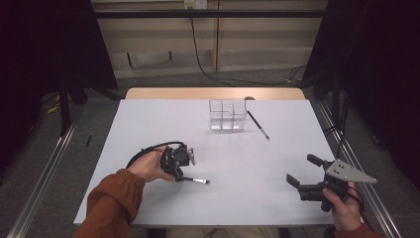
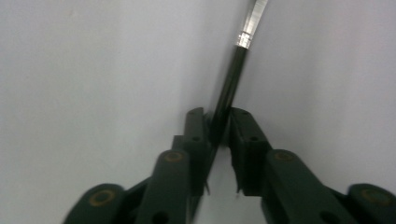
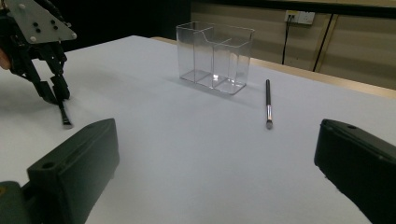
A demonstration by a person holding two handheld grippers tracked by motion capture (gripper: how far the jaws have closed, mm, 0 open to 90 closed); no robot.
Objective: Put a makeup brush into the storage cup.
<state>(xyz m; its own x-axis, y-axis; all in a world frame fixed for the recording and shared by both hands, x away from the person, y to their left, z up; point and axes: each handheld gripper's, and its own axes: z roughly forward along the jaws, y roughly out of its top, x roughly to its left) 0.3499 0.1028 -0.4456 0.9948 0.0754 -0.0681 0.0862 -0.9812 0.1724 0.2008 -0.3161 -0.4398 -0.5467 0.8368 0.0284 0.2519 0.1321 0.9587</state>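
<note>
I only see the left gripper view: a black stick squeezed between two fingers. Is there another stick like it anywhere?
Observer: Yes. A second black stick lies flat on the table, just right of a clear box.
Operator: Could my black stick go in that box?
Observer: Probably. The right gripper view shows its compartments empty and open on top.
Operator: What's the other gripper doing?
Observer: The right gripper is over the table's near right corner, its fingers wide open with nothing between them.
</note>
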